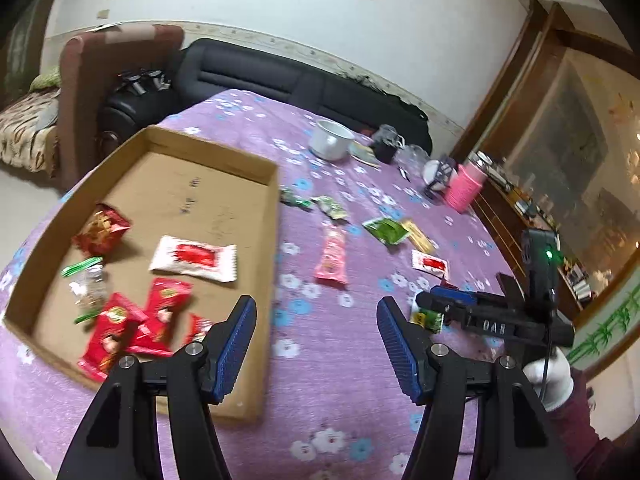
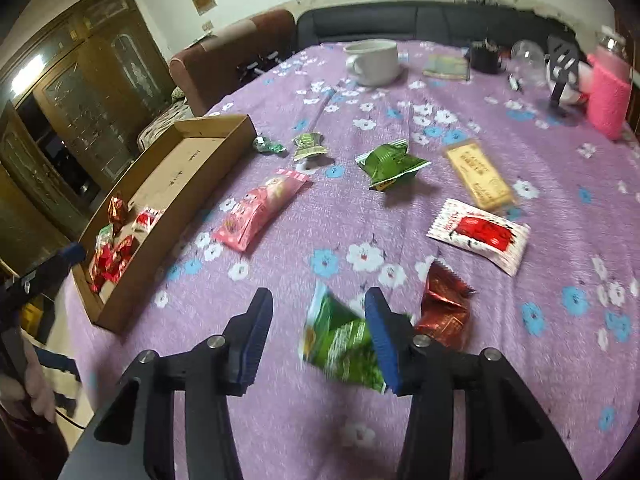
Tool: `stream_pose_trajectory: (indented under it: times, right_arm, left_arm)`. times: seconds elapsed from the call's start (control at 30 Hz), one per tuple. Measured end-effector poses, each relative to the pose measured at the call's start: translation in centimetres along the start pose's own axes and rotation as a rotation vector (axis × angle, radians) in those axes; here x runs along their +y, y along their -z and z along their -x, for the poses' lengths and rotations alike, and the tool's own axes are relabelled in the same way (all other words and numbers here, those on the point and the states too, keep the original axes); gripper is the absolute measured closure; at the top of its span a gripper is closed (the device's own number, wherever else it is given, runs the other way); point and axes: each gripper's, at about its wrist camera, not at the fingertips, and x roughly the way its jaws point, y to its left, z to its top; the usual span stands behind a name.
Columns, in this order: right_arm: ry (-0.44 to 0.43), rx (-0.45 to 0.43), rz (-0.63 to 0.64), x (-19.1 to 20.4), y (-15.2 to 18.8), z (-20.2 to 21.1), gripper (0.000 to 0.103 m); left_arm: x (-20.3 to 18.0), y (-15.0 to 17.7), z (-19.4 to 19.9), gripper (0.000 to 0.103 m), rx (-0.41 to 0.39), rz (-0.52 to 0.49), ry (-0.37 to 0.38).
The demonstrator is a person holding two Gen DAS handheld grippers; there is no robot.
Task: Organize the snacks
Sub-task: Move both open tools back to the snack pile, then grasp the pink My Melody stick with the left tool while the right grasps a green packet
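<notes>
A shallow cardboard box (image 1: 276, 200) lies on the purple flowered tablecloth and holds several red, white and green snack packs (image 1: 192, 258); it also shows in the right wrist view (image 2: 188, 184). My left gripper (image 1: 316, 344) is open and empty above the box's near right corner. My right gripper (image 2: 316, 332) is open, with a green snack pack (image 2: 340, 344) between its fingers against the right finger, lying on the cloth. Loose on the cloth are a pink pack (image 2: 260, 208), a green pack (image 2: 390, 164), a yellow bar (image 2: 478, 174), a white-red pack (image 2: 478, 234) and a dark red pack (image 2: 444, 312).
A white cup (image 2: 374, 60), a booklet (image 2: 446, 66), a black mug (image 2: 486, 58), a glass jar (image 2: 526, 60) and a pink bottle (image 2: 608, 92) stand at the table's far side. A dark sofa (image 1: 256, 76) and brown armchair (image 1: 88, 80) lie beyond.
</notes>
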Motion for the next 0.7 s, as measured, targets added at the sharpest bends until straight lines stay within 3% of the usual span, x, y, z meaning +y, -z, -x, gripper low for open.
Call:
stream_pose_trajectory:
  times: [0.1, 0.33, 0.47, 0.57, 0.7]
  right_arm:
    - [0.005, -0.044, 0.043, 0.9, 1.4, 1.5, 0.056]
    - [-0.066, 0.004, 0.013, 0.1, 2.4, 1.1, 0.056]
    - [-0.014, 0.027, 0.025, 0.0, 1.1, -0.5, 0.054]
    - [-0.001, 0.023, 0.024, 0.1, 0.2, -1.3, 0.045]
    - [-0.001, 0.026, 0.014, 0.0, 0.1, -2.6, 0.043]
  left_arm:
    - [-1.3, -0.5, -1.1, 0.035, 0.019, -0.030, -0.011]
    - [-3.3, -2.2, -5.8, 0.031, 0.091, -0.079, -0.035]
    - [-4.5, -3.7, -10.4, 0.031, 0.170, -0.098, -0.034]
    - [-5.5, -4.3, -13.7, 0.031, 0.224, -0.143, -0.068]
    - [-5.8, -4.7, -17.4, 0.031, 0.250, -0.213, -0.164]
